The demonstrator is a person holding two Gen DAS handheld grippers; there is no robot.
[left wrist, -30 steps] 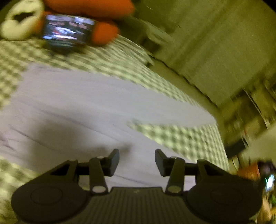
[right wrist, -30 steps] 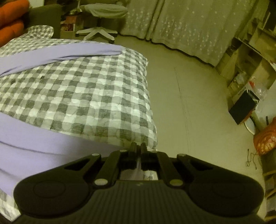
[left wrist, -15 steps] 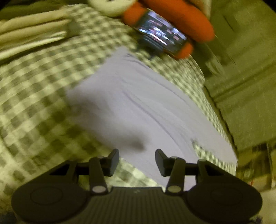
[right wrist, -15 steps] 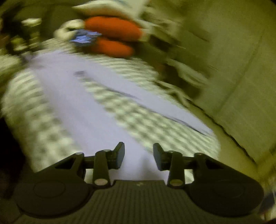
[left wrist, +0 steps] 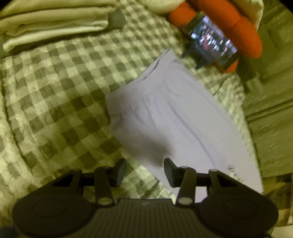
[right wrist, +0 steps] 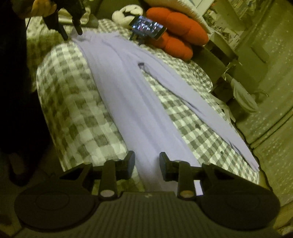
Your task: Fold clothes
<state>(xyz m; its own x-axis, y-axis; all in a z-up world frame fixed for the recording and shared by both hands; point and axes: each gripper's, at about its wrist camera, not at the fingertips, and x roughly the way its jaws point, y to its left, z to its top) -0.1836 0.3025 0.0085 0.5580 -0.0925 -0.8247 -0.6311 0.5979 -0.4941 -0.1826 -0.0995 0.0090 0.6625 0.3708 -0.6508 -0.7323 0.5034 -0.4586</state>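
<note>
Lavender trousers [right wrist: 128, 95] lie flat on a checked bed cover [right wrist: 69, 95], their two legs spread towards me in the right wrist view. My right gripper [right wrist: 146, 164] is open above the hem of the nearer leg, holding nothing. In the left wrist view the trousers [left wrist: 174, 117] run from the waistband [left wrist: 128, 95] down to the right. My left gripper [left wrist: 145, 171] is open over the trousers' edge near the waist, empty. Far off in the right wrist view, the left gripper [right wrist: 71, 33] hovers at the waistband, held by a hand [right wrist: 44, 7].
A phone on a stand [right wrist: 148, 27] and orange cushions [right wrist: 175, 36] sit past the waistband, with a white plush [right wrist: 128, 14]. Folded cream bedding [left wrist: 55, 23] lies at the bed's far side. The person's dark clothing [right wrist: 14, 73] fills the left. A chair [right wrist: 243, 97] stands right.
My right gripper was shut at the hem and has opened, and its view swung along the bed. The left gripper has moved up towards the waistband, still open.
</note>
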